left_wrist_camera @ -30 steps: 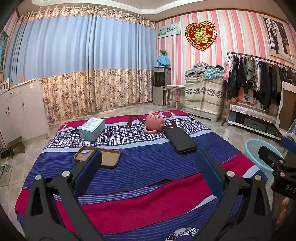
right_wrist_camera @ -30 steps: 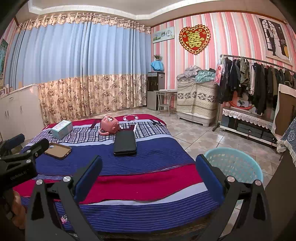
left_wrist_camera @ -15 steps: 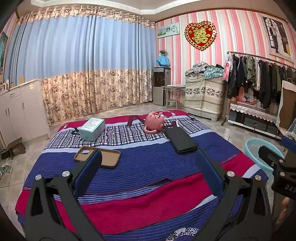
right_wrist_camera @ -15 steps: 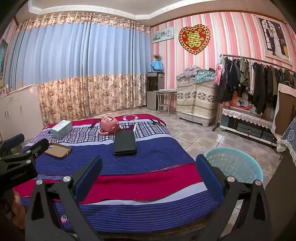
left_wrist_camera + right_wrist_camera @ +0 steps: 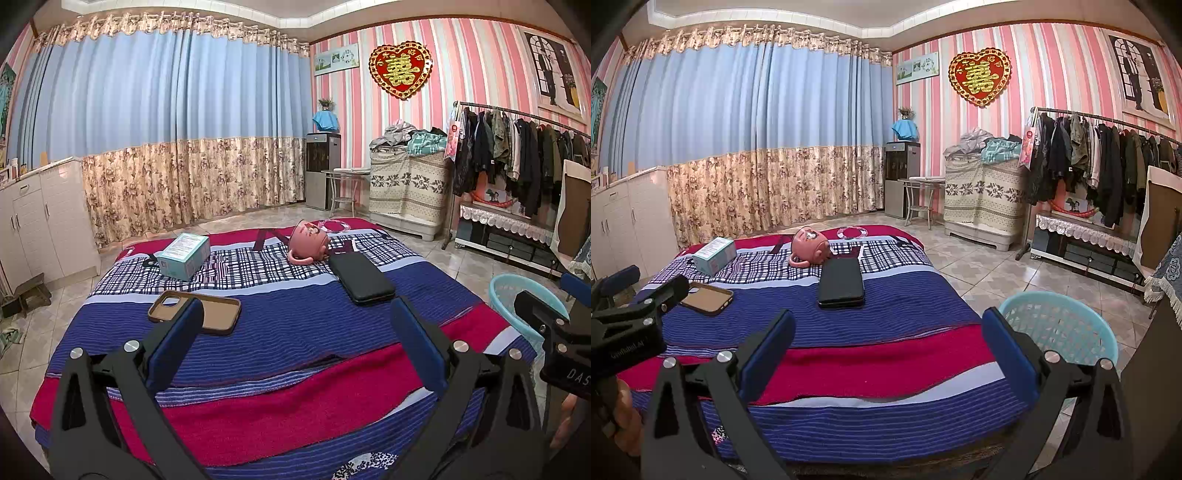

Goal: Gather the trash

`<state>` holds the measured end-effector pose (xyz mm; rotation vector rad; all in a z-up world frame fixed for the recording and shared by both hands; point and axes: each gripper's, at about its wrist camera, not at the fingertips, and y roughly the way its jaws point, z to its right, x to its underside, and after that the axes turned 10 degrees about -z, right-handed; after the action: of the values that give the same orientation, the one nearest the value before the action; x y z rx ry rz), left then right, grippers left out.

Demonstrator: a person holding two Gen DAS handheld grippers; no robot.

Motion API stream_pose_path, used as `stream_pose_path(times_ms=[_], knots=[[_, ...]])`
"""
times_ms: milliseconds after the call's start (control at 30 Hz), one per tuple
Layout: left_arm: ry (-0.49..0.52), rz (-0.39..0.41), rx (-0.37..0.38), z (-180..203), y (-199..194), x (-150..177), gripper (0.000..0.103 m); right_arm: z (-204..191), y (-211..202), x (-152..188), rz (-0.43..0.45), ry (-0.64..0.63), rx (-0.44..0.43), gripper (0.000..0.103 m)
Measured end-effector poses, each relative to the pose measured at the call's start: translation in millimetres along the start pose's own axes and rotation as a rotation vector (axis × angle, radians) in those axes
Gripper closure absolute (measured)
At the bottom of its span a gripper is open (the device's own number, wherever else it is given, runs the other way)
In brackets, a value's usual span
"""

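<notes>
- Left wrist view: left gripper (image 5: 295, 325) jaws wide, holding nothing, poised over the bed (image 5: 280, 398) to survey.
- Right gripper (image 5: 886, 326) likewise wide and empty.
- Ahead — case (image 5: 195, 312), wallet (image 5: 361, 273), box (image 5: 183, 256), cup (image 5: 308, 245) lie apart.
- Basket (image 5: 1060, 332) just beside the bed — likely for trash.

Blue curtain (image 5: 166, 92) spans upper left. Red heart ornament (image 5: 400, 70) upper right on striped wall. Clothes rack (image 5: 1108, 158) at right edge. White cabinet (image 5: 40, 218) at left edge.
</notes>
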<state>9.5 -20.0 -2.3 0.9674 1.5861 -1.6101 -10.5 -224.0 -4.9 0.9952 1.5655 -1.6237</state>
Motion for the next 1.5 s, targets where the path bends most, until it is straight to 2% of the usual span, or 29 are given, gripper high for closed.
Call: stream_pose_path(times_ms=[1500], knots=[[0.005,0.001,-0.004,-4.8,0.7,-1.7,0.005,-4.6,6.5,4.5,-0.005,-0.001,-0.002,0.005]])
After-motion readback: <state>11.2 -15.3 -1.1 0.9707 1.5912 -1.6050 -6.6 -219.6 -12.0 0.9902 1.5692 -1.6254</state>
